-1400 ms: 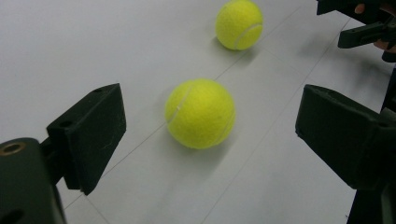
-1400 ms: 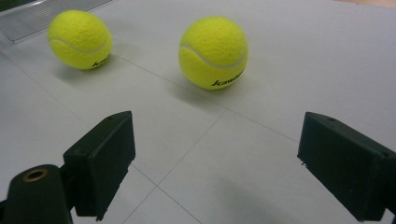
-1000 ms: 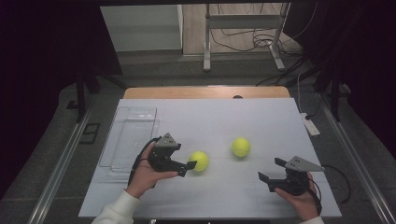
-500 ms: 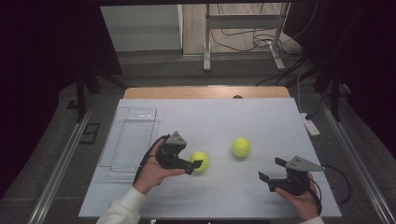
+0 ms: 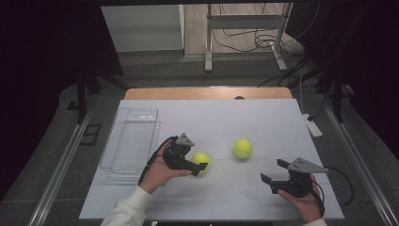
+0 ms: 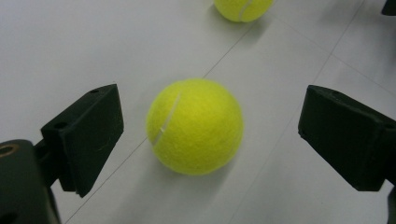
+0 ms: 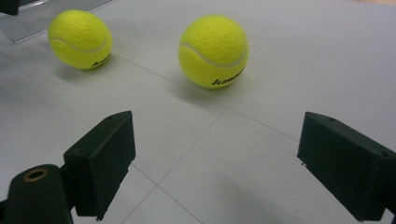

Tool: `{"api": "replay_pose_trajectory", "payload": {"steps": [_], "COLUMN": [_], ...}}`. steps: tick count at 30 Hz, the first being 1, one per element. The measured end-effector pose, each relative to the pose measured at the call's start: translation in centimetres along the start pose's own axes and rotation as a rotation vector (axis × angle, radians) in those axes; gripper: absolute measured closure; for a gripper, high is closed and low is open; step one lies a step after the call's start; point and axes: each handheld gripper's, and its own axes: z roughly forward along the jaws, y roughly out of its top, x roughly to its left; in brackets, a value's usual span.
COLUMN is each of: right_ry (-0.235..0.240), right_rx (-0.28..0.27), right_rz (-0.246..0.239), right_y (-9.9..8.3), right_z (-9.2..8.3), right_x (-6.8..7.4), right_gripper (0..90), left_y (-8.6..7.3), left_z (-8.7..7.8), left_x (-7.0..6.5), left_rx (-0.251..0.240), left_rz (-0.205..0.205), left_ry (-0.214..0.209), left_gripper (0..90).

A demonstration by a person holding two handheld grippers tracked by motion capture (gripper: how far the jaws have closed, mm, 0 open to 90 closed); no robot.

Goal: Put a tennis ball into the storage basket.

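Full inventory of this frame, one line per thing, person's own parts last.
tennis balls: 2, yellow-green; near ball between the left gripper's open jaws, untouched; far ball further right on the sheet.
clear tray: 1, transparent, left side of the sheet.
white sheet: 1, white, covers the table.
table: 1, wood edge shows at the far side.
power strip: 1, white, off the sheet's right edge.
metal stand: 1, grey, on the floor behind.
left gripper: 1, black, jaws have just been opening, around the near ball.
right gripper: 1, black, open, front right, nothing between its jaws.
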Motion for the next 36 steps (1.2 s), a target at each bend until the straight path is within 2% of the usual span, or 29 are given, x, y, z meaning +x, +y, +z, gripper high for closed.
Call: {"api": "replay_pose_trajectory", "payload": {"steps": [11, 28, 32, 36], "right_ry": [-0.001, -0.009, -0.009, -0.012], "right_rx": [0.004, 0.009, 0.004, 0.002], "right_rz": [0.000, -0.010, -0.007, -0.007], "right_y": [0.0, -0.1, -0.1, -0.1], "right_z": [0.0, 0.1, 0.0, 0.0], "right_x": [0.0, 0.1, 0.0, 0.0], "right_gripper": [11.3, 11.6, 11.7, 12.0], "left_y": [0.3, 0.0, -0.1, -0.2], "left_z": [1.9, 3.5, 3.7, 3.8], "left_x": [0.4, 0.3, 0.0, 0.0], "left_rx": [0.068, 0.126, 0.144, 0.147], "left_rz": [-0.010, 0.009, 0.028, 0.027], "left_ry": [0.003, 0.011, 0.040, 0.051], "left_gripper": [5.3, 5.8, 10.4, 18.3]}}
